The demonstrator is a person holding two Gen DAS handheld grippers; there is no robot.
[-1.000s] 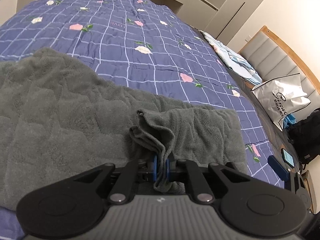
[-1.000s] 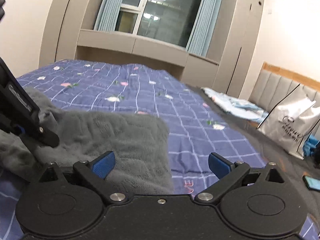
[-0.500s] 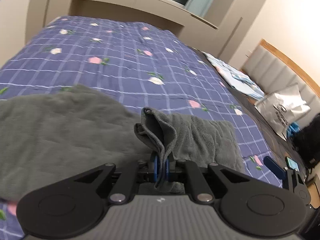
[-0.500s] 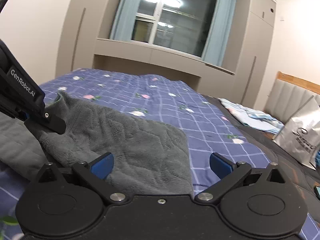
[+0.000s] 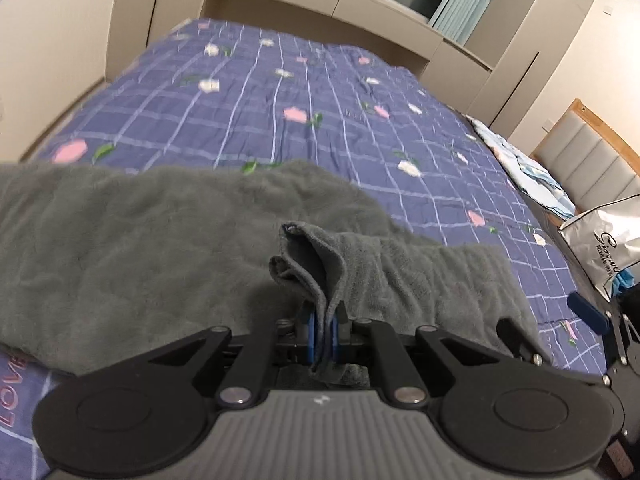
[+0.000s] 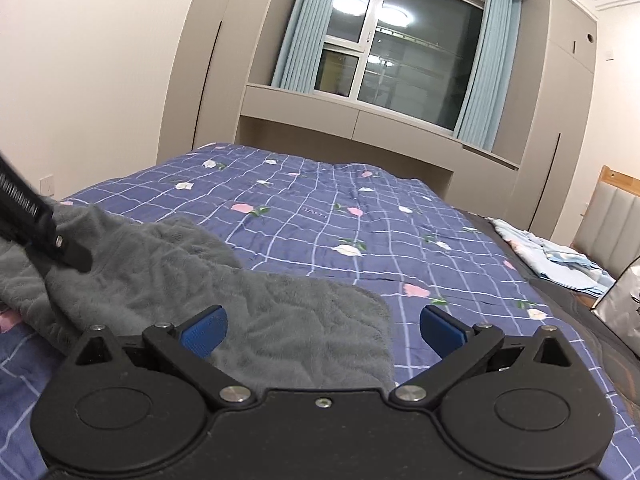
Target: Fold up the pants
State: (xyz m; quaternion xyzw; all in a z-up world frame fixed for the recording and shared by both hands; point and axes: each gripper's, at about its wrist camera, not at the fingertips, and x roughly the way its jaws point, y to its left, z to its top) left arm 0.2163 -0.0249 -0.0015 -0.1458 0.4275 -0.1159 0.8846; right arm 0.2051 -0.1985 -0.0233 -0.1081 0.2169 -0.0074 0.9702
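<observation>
The grey fleece pants (image 5: 140, 248) lie spread on the blue checked bedspread (image 5: 320, 120). My left gripper (image 5: 322, 332) is shut on a bunched edge of the pants (image 5: 316, 256) and holds it lifted off the rest of the fabric. In the right wrist view the pants (image 6: 280, 316) drape from the left gripper's arm (image 6: 36, 220) at far left down to the bed. My right gripper (image 6: 322, 326) is open and empty, its blue pads wide apart just above the pants' near right edge. The right gripper also shows at the right edge of the left wrist view (image 5: 588, 312).
A white shopping bag (image 5: 604, 240) stands beside the bed on the right. Folded light-blue clothes (image 6: 560, 260) lie on the bed's right side. Wardrobes and a curtained window (image 6: 400, 56) stand behind the bed.
My left gripper has lifted and carried the held pants edge to the left and farther back over the fabric. The right gripper has risen and tilted up, still open.
</observation>
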